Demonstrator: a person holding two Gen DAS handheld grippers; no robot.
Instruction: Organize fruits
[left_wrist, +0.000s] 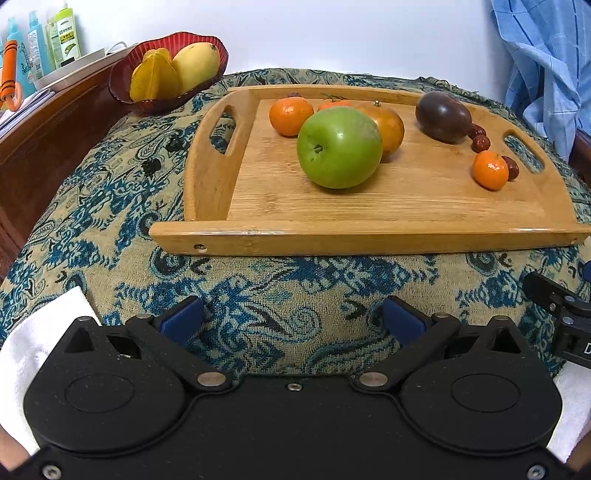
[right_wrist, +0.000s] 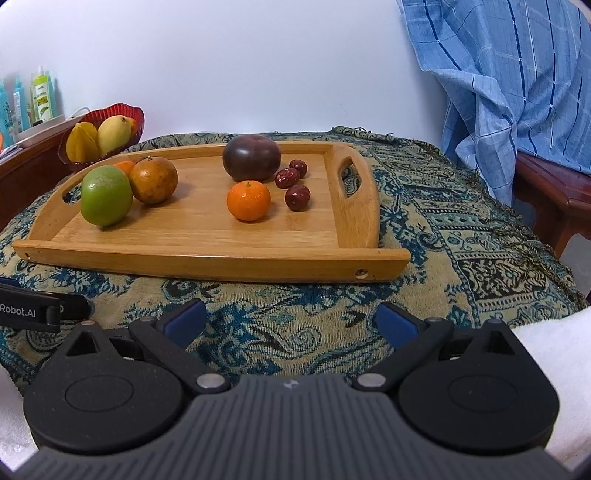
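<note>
Both hand-held grippers, left hand-held gripper and right hand-held gripper, are hovering wide and empty; next, reaching toward the 12 o'clock tray to grasp the green apple.

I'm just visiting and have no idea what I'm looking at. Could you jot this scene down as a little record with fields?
setting: patterned cloth draped over a table
tray: wooden tray with cut-out handles
fruit on tray: green apple, brown-orange fruit, dark purple fruit, small oranges, three red dates
bowl: red bowl behind the tray, holding a mango and a starfruit
left gripper: open, holding nothing, short of the tray
right gripper: open, holding nothing, short of the tray
</note>
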